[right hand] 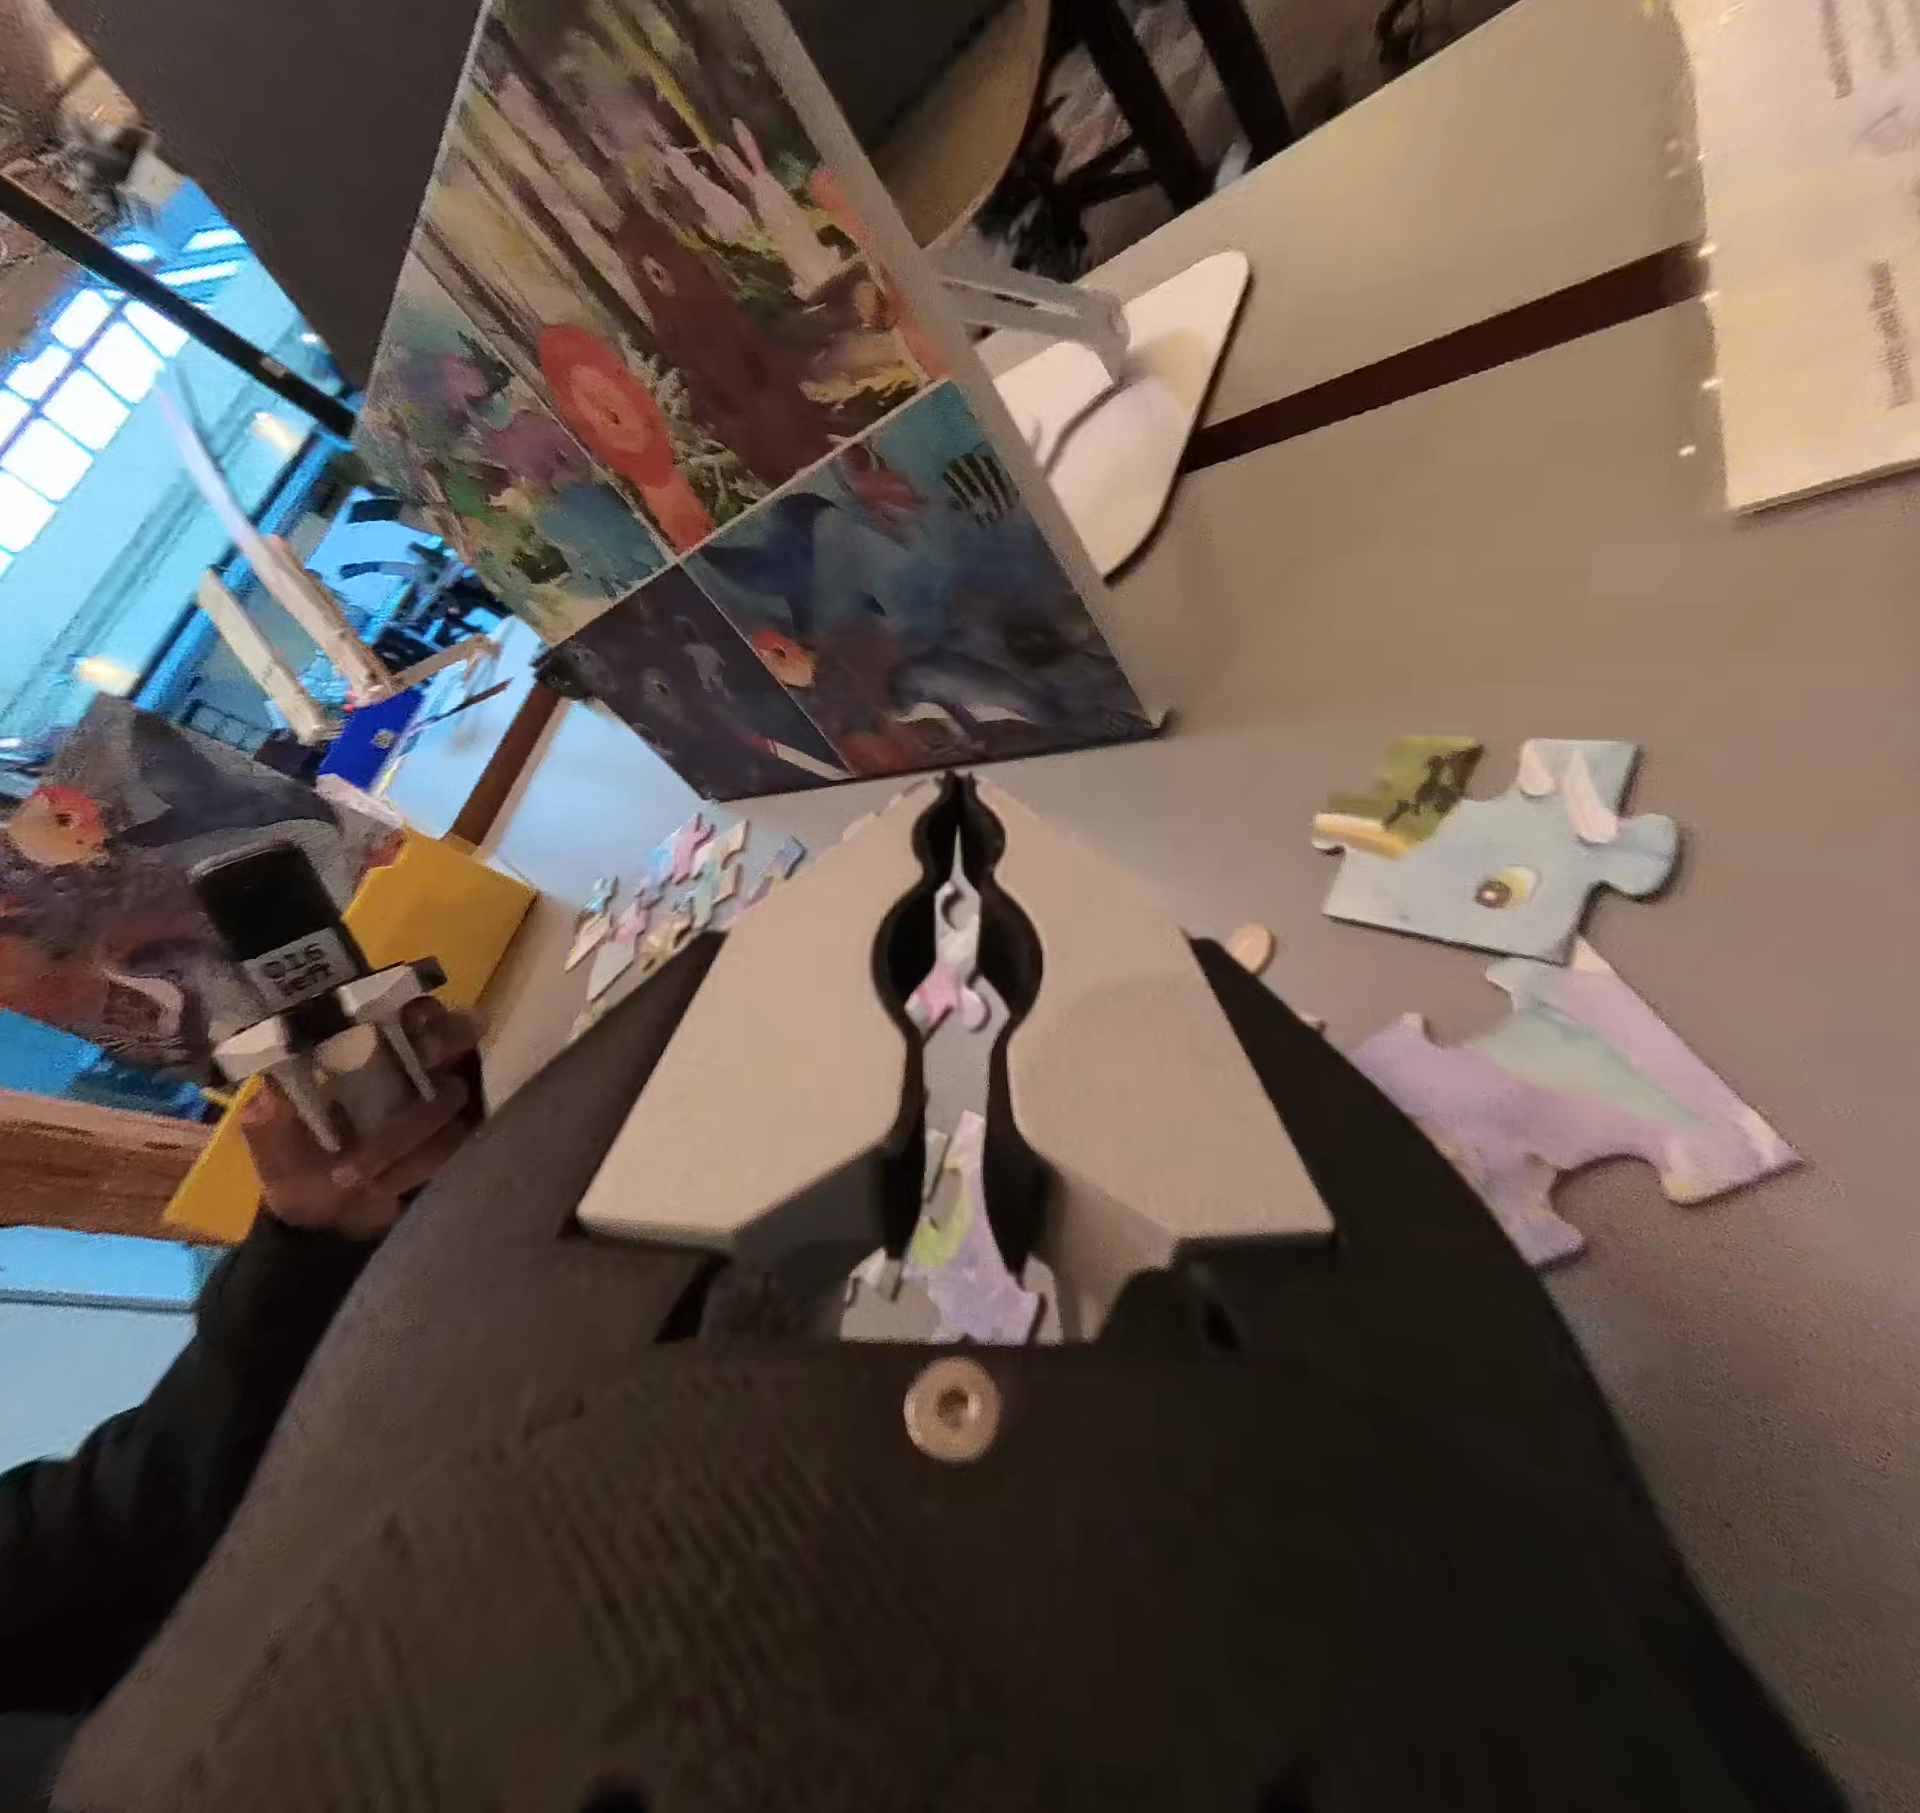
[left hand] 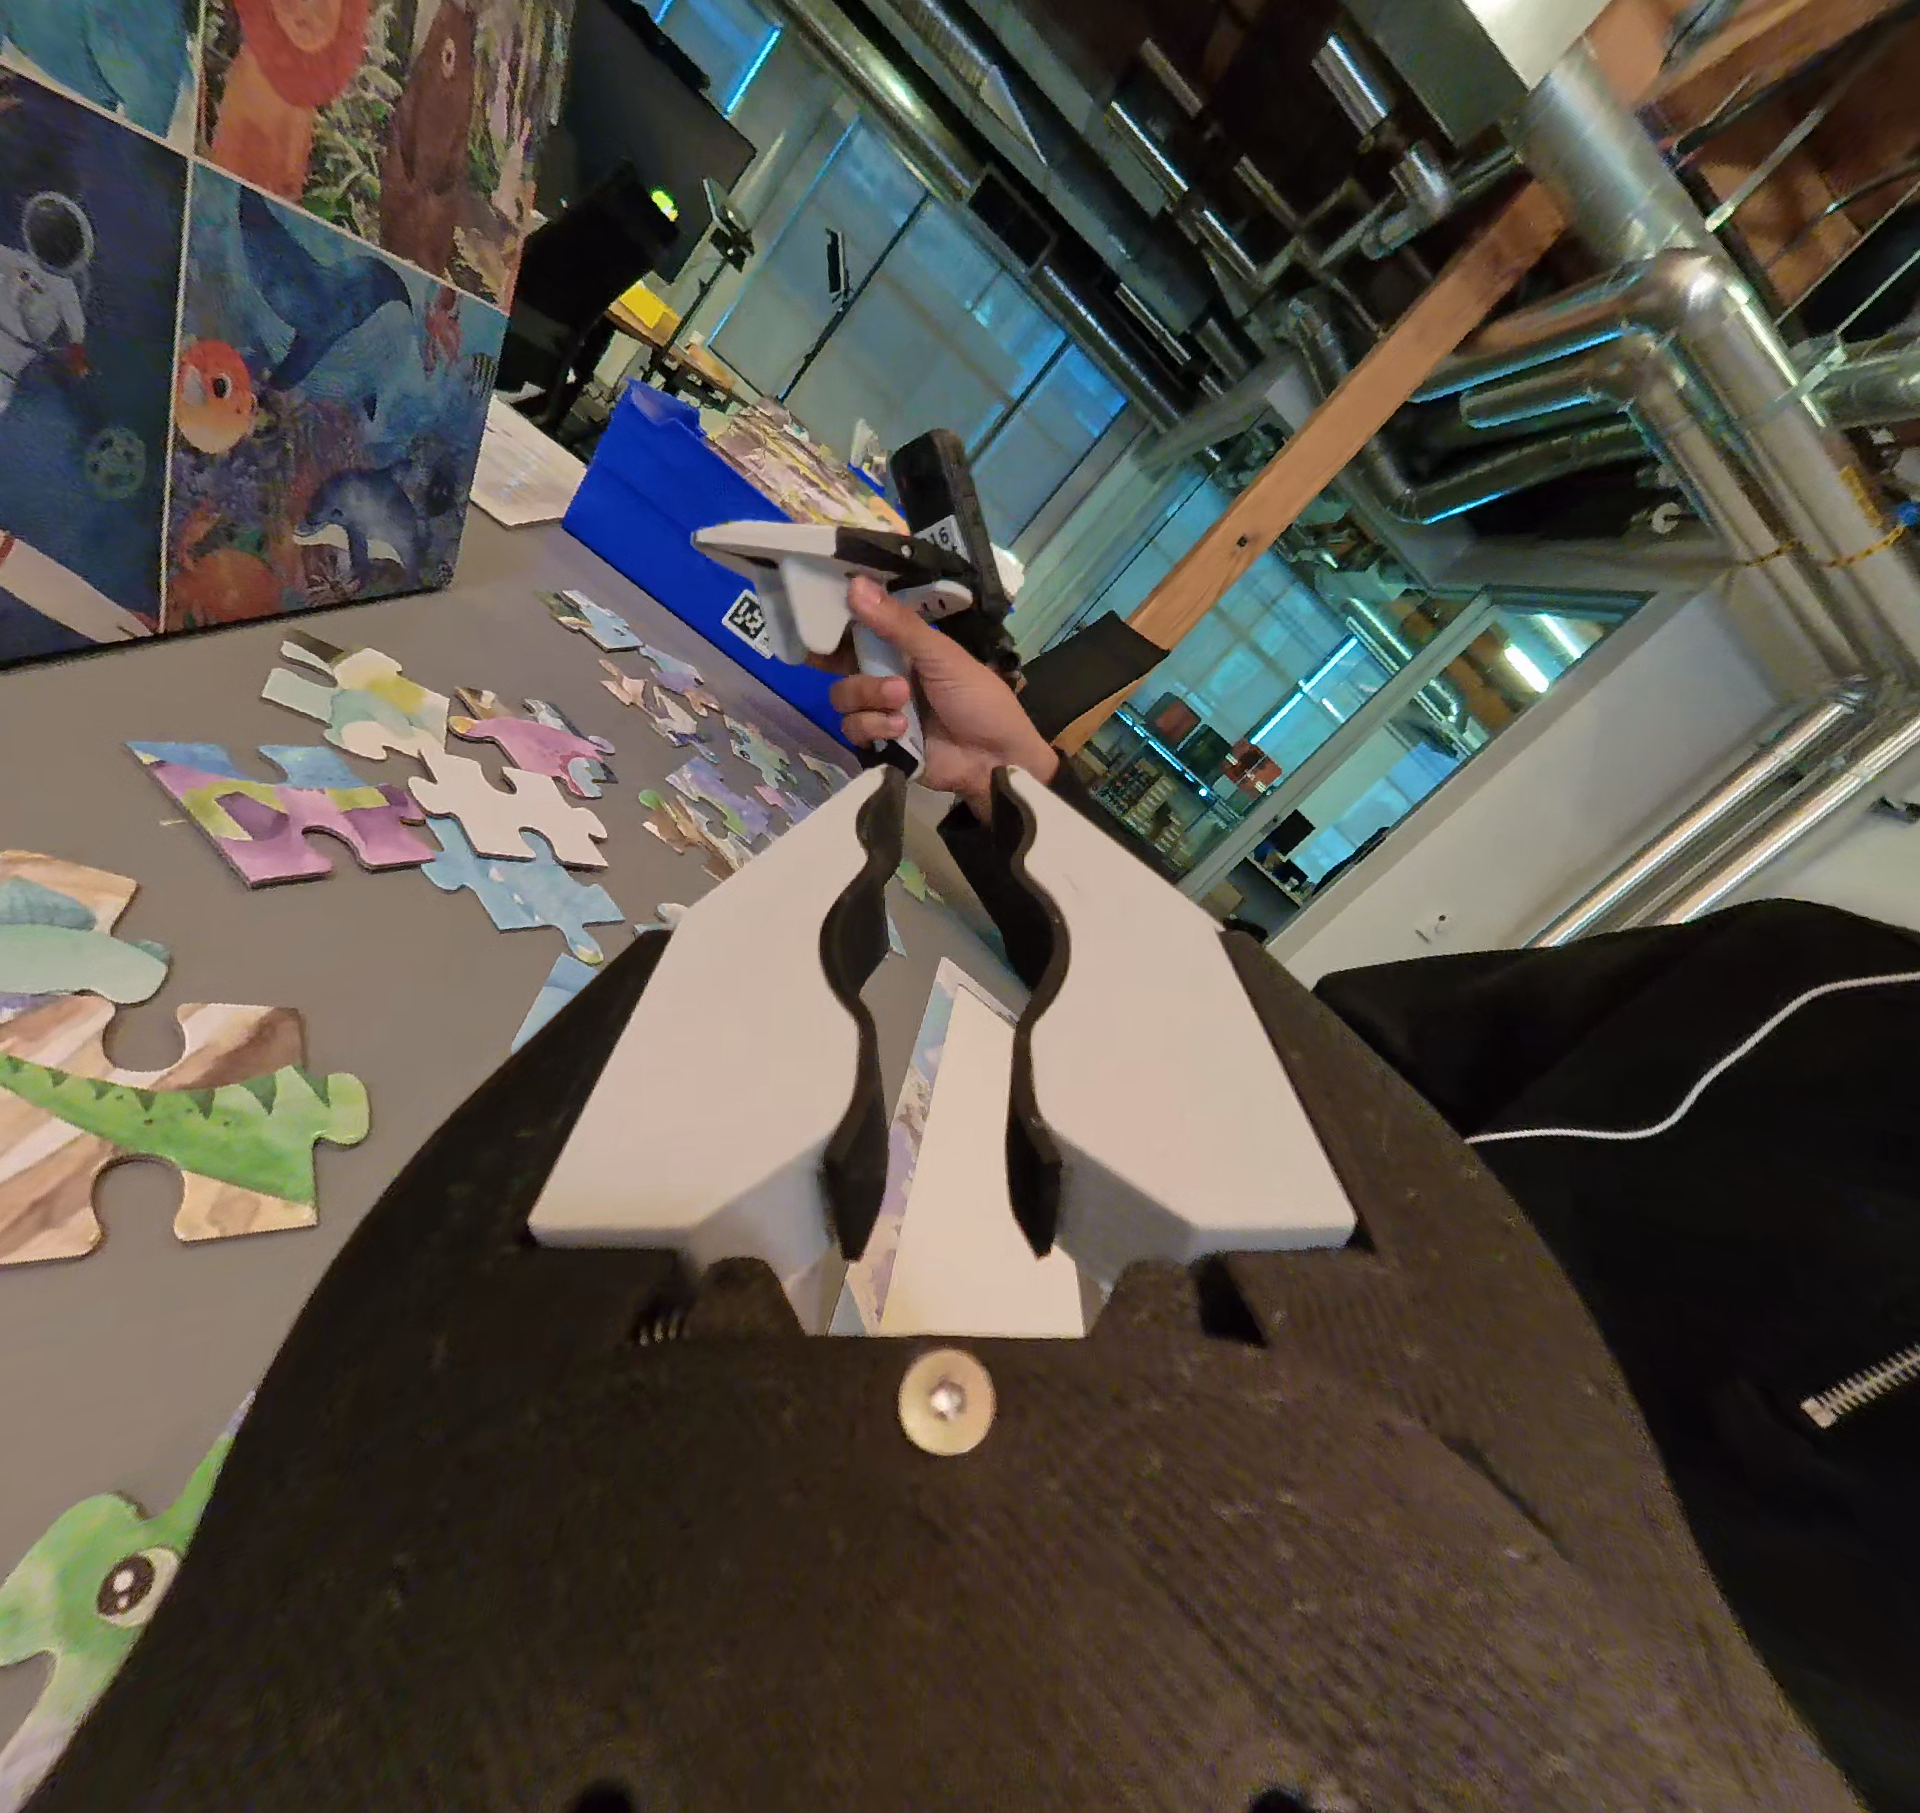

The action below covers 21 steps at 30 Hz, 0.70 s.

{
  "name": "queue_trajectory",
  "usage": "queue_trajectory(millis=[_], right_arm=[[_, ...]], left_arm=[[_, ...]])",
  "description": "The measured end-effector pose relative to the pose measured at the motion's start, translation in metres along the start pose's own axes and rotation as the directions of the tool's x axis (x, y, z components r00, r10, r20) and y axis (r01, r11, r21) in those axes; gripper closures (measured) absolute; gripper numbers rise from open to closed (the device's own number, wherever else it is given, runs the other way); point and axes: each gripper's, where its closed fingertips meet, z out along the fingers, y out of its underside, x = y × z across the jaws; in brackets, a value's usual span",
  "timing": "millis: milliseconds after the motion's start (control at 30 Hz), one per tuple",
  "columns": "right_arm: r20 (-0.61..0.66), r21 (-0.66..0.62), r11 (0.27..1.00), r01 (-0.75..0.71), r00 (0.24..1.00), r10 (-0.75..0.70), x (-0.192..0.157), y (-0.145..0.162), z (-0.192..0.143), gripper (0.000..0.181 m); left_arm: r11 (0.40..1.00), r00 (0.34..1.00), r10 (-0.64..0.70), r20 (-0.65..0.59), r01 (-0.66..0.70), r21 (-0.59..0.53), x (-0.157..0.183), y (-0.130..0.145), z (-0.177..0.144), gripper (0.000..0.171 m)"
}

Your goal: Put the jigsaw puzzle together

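Note:
Loose jigsaw pieces lie on the grey table [left hand: 343,1368]: a green dinosaur piece [left hand: 187,1119], a purple piece [left hand: 281,807] and a face-down white piece [left hand: 509,807]. My left gripper [left hand: 945,781] is tilted upward above them with its fingertips apart. A piece with a white back [left hand: 977,1140] shows low in the gap; I cannot tell whether it touches the pads. My right gripper [right hand: 956,787] is shut, tips together, pointing at the picture box [right hand: 727,413]. It also shows in the left wrist view [left hand: 712,542], raised, with nothing at its tips. A light blue piece [right hand: 1496,870] and a lilac piece [right hand: 1558,1109] lie to its right.
The tall picture box [left hand: 312,309] stands at the table's far left. A blue bin [left hand: 665,506] holds more pieces behind the right gripper. A yellow bin [right hand: 416,932] stands at the left. A printed sheet [right hand: 1829,205] lies far right. The person's black jacket [left hand: 1662,1140] is close on the right. Some 30 cm of space lies between my two pairs of fingers.

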Motion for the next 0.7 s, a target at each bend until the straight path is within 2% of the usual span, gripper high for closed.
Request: queue_trajectory(millis=[67, 133, 167, 233, 300, 400, 500, 567, 667, 700], right_arm=[[0.088, -0.010, 0.999, 0.037, 0.995, -0.036, -0.019, 0.002, 0.003, 0.181], [0.193, -0.052, 0.989, 0.141, 0.973, -0.129, -0.048, 0.016, 0.014, 0.181], [0.238, -0.088, 0.976, 0.201, 0.955, -0.175, -0.062, 0.029, 0.023, 0.177], [0.305, -0.184, 0.920, 0.346, 0.910, -0.281, -0.083, 0.064, 0.041, 0.155], [0.285, -0.263, 0.818, 0.512, 0.851, -0.442, -0.086, 0.093, 0.057, 0.135], [0.202, -0.345, 0.658, 0.670, 0.737, -0.645, -0.074, 0.116, 0.073, 0.124], [0.192, -0.404, 0.614, 0.678, 0.719, -0.668, -0.067, 0.133, 0.083, 0.114], [0.175, -0.449, 0.594, 0.667, 0.718, -0.674, -0.056, 0.141, 0.087, 0.113], [0.159, -0.442, 0.582, 0.682, 0.698, -0.698, -0.052, 0.137, 0.089, 0.126], [0.158, -0.445, 0.572, 0.689, 0.689, -0.708, -0.051, 0.137, 0.088, 0.135]], left_arm=[[1.000, 1.000, 0.007, 0.009, -0.007, -0.015, -0.002, 0.003, 0.001, 0.158], [0.999, 1.000, 0.022, 0.019, -0.022, -0.025, -0.003, 0.004, 0.001, 0.158], [0.999, 0.999, 0.030, 0.023, -0.029, -0.029, -0.003, 0.004, 0.001, 0.158], [0.999, 0.999, 0.039, 0.031, -0.038, -0.036, -0.004, 0.005, 0.001, 0.158], [0.999, 0.999, 0.035, 0.029, -0.034, -0.043, -0.005, 0.007, 0.002, 0.158], [0.999, 1.000, 0.022, 0.015, -0.022, -0.040, -0.003, 0.007, 0.003, 0.157], [0.999, 1.000, 0.021, 0.010, -0.021, -0.043, -0.002, 0.008, 0.004, 0.157], [0.999, 1.000, 0.019, 0.009, -0.019, -0.047, -0.002, 0.009, 0.004, 0.157], [0.999, 1.000, 0.019, 0.005, -0.019, -0.046, -0.001, 0.008, 0.004, 0.157], [0.999, 1.000, 0.021, 0.005, -0.021, -0.046, -0.001, 0.008, 0.004, 0.156]])
